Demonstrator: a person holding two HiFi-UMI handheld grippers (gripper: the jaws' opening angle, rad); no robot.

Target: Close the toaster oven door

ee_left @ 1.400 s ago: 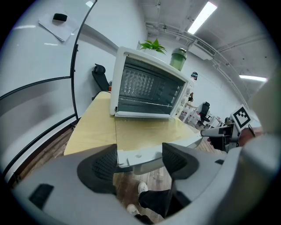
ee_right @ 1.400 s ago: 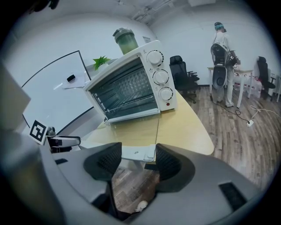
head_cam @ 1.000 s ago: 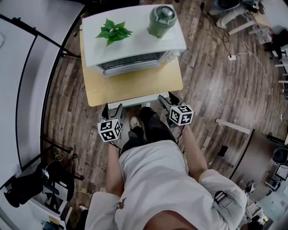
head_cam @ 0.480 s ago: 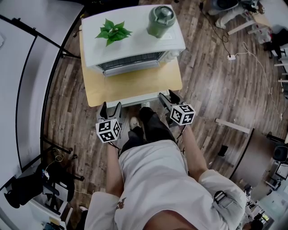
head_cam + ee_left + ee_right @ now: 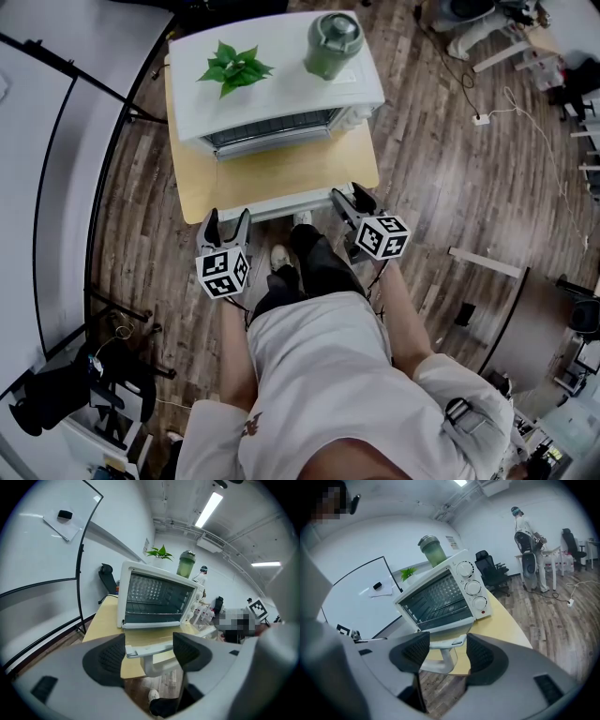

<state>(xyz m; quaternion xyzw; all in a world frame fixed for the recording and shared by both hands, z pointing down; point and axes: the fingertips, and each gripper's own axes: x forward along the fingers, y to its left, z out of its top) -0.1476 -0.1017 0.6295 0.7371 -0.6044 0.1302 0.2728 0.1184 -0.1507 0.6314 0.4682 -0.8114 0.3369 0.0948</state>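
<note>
At the front edge of the table (image 5: 192, 202), the left gripper (image 5: 226, 225) and right gripper (image 5: 350, 200) are rising, jaws apart and empty, nearing the open toaster oven door's handle (image 5: 147, 649) for the push shut.

Plant (image 5: 234, 66), jar (image 5: 333, 42) atop toaster oven (image 5: 281, 98)

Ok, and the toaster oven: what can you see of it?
The toaster oven is a white metal box standing upright on the light wooden table. Its door is open, leaving the dark cavity and wire rack exposed. Three round knobs and a small red light run down the panel beside the cavity. A leafy plant and a green lidded jar sit on its top.
</note>
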